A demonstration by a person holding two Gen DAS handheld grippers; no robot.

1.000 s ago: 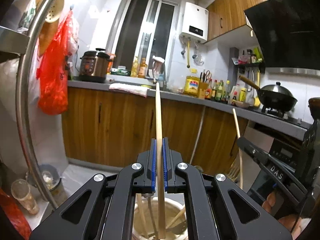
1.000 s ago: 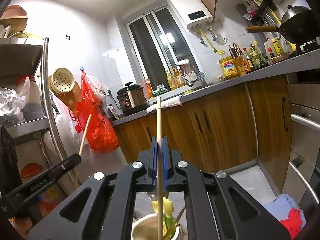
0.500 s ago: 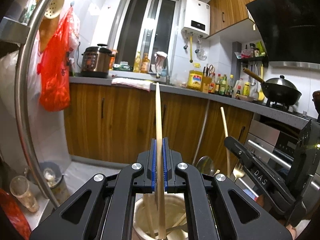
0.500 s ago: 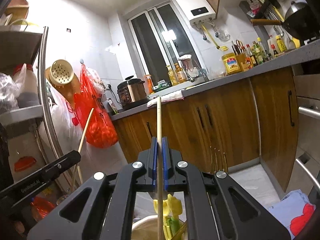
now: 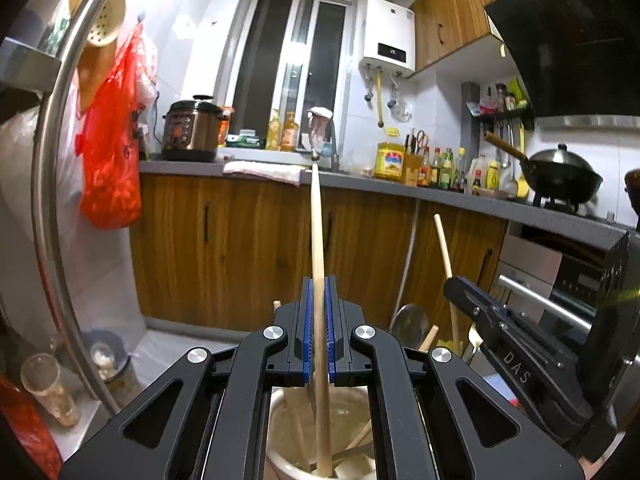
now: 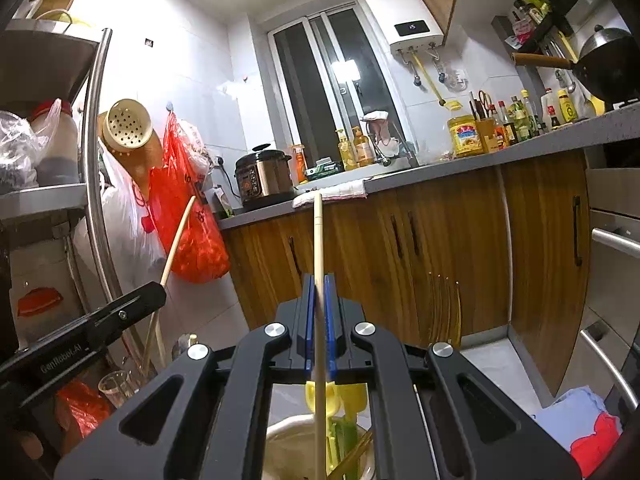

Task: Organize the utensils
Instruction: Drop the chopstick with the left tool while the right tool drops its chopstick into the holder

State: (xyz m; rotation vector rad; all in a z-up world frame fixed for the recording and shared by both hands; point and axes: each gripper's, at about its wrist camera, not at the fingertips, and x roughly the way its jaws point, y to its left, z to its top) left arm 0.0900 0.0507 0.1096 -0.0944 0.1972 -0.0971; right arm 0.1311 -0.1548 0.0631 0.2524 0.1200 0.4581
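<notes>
Left wrist view, counter: grey worktop (image 5: 460, 196) runs over wooden cabinets (image 5: 240, 248), carrying a pressure cooker (image 5: 191, 128), oil bottles and a black wok (image 5: 560, 176).
Right wrist view, rack: steel shelf post (image 6: 94, 184) at the left, with a red plastic bag (image 6: 188, 216) and a perforated ladle (image 6: 126, 128) hanging beside it.
Left gripper (image 5: 319, 336): blue pads pressed together on a wooden chopstick (image 5: 318, 248), held upright.
Right gripper (image 6: 319, 324): blue pads pinching a second chopstick (image 6: 318, 240), also upright; in the left wrist view this gripper shows at the right edge (image 5: 476, 304).
Utensil pot (image 5: 348, 412): cream container directly below both grippers, holding wooden sticks; in the right wrist view its rim (image 6: 288, 432) also encloses yellow and green plastic utensils (image 6: 336, 400).
Left chopstick's lower end: reaches down inside the pot.
Right chopstick's lower end: passes below the pot rim; whether it touches the bottom cannot be told.
Fork (image 6: 444, 304): tines stand up just right of the right gripper.
</notes>
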